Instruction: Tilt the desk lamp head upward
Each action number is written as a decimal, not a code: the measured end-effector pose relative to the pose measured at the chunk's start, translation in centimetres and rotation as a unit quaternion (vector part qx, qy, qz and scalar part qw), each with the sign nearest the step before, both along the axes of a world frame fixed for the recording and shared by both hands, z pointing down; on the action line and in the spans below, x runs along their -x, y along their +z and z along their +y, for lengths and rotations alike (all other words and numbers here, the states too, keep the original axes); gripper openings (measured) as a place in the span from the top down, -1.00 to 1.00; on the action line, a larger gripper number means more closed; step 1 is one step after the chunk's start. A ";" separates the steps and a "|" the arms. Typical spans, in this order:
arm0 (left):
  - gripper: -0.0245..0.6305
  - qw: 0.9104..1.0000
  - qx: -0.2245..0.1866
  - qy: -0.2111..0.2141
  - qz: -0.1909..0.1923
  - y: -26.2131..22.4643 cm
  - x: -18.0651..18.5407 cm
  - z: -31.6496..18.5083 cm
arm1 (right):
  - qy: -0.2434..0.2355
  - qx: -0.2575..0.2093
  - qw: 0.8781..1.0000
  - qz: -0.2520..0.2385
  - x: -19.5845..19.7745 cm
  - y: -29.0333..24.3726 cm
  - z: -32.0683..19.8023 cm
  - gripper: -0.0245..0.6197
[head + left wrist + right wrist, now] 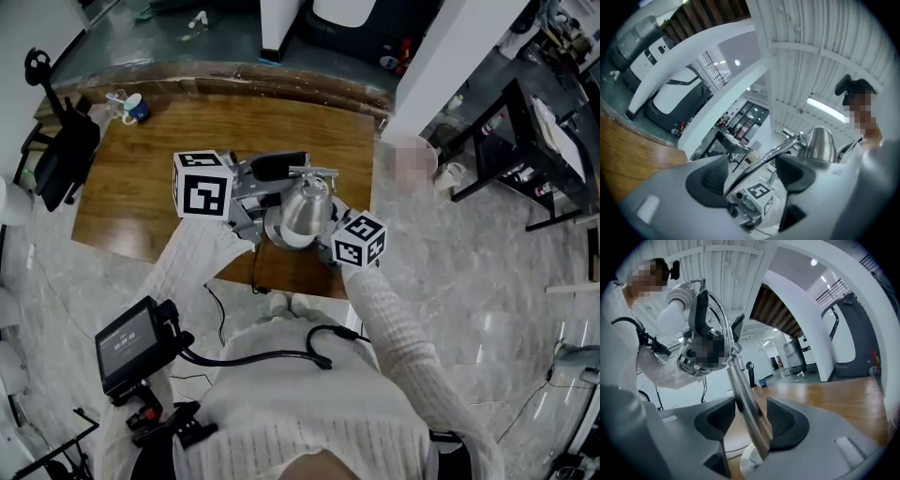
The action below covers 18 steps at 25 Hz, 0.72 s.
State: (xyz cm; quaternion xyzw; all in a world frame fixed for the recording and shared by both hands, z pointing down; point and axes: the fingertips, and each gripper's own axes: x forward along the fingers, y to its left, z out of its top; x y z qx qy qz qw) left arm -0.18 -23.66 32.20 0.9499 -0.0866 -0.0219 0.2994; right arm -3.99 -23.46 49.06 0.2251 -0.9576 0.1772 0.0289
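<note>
Polished chrome lamp stem [740, 385], between right gripper's [749, 420] opening jaws, is being loosed (left gripper [752, 176] gaping round thin chrome arm [774, 151]); toppling is being risked.

A mug [134, 107] (blue and white) stands on the wooden table [122, 211], far left.

Open lab hall: marble floor [450, 281], white column [448, 70], cluttered workbench [525, 141].

Open tabletop [122, 206] left of lamp [302, 211]; cup [134, 108] at corner.
</note>
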 end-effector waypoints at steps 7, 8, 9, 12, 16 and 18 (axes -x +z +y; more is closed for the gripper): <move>-0.03 0.993 -0.049 -0.103 -0.028 2.3 4.2 1.4 | 0.049 -0.009 0.998 -0.027 -3.5 -2.6 1.2 0.22; 0.02 0.988 -0.053 -0.134 -0.051 3.5 4.9 1.6 | 0.069 -0.014 0.997 -0.025 -4.4 -3.1 1.6 0.24; 0.13 0.982 -0.056 -0.162 -0.075 5.0 5.5 1.9 | 0.091 -0.018 0.996 -0.020 -5.3 -3.5 2.2 0.31; 0.49 0.969 -0.042 -0.206 -0.128 9.7 5.9 3.7 | 0.147 0.000 0.989 0.025 -6.6 -3.8 4.1 0.82; 0.82 0.968 -0.013 -0.206 -0.145 13.3 4.1 7.0 | 0.161 0.021 0.984 0.068 -5.8 -4.3 7.0 0.93; 0.90 0.959 -0.035 -0.225 -0.165 13.5 3.5 7.7 | 0.165 0.027 0.983 0.069 -5.4 -4.6 7.7 0.93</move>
